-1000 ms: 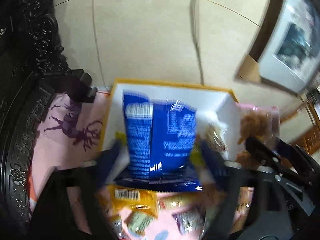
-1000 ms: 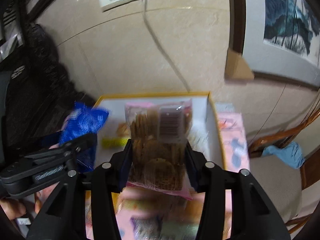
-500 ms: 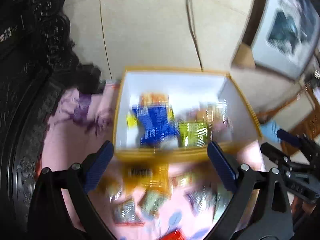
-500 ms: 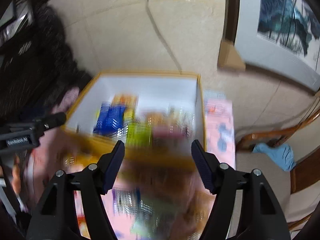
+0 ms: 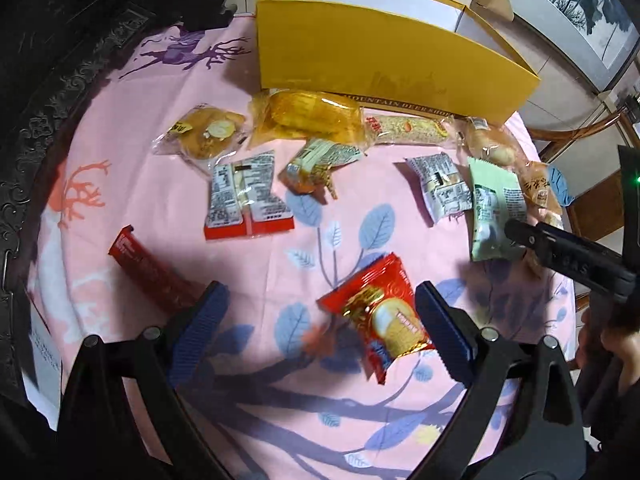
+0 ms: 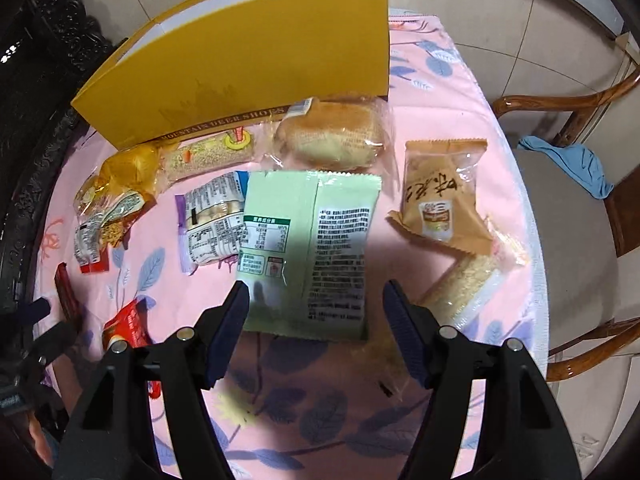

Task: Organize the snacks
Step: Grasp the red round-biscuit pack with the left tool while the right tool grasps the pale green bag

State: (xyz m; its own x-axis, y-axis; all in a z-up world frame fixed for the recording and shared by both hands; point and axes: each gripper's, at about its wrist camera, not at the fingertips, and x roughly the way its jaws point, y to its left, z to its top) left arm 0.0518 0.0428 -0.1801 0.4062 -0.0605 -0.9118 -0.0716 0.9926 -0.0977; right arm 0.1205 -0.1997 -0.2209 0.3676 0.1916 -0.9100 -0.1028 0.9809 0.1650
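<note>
My left gripper (image 5: 320,316) hangs over the pink leaf-and-deer-printed tablecloth (image 5: 132,184) with its blue ribbed jaws spread wide and nothing pressed between them; the red foil snack packet with a gold picture (image 5: 380,314) lies flat on the cloth in the gap, nearer the right-hand jaw, and I cannot tell whether that jaw touches it. To the left of that gripper I see a dark red wrapped bar (image 5: 150,270) lying slantwise, apart from the jaws. My right gripper (image 6: 316,332) is also open, fairly wide, holding nothing: its jaws straddle the near end of the pale green printed sachet (image 6: 308,248), which rests on the cloth with a gap on each side. The yellow cardboard box with a white inside (image 5: 372,52) stands at the far edge of the table, and from here I cannot see what is in it. In front of it lie the loose snacks: a clear-wrapped round cake (image 5: 206,136), a yellow crinkly bag (image 5: 308,120), a long sesame bar in clear wrap (image 5: 406,130), and a clear-wrapped bread roll (image 6: 332,138) touching the box front. A tan packet with black writing (image 6: 440,196) sits just right of the green sachet.
</note>
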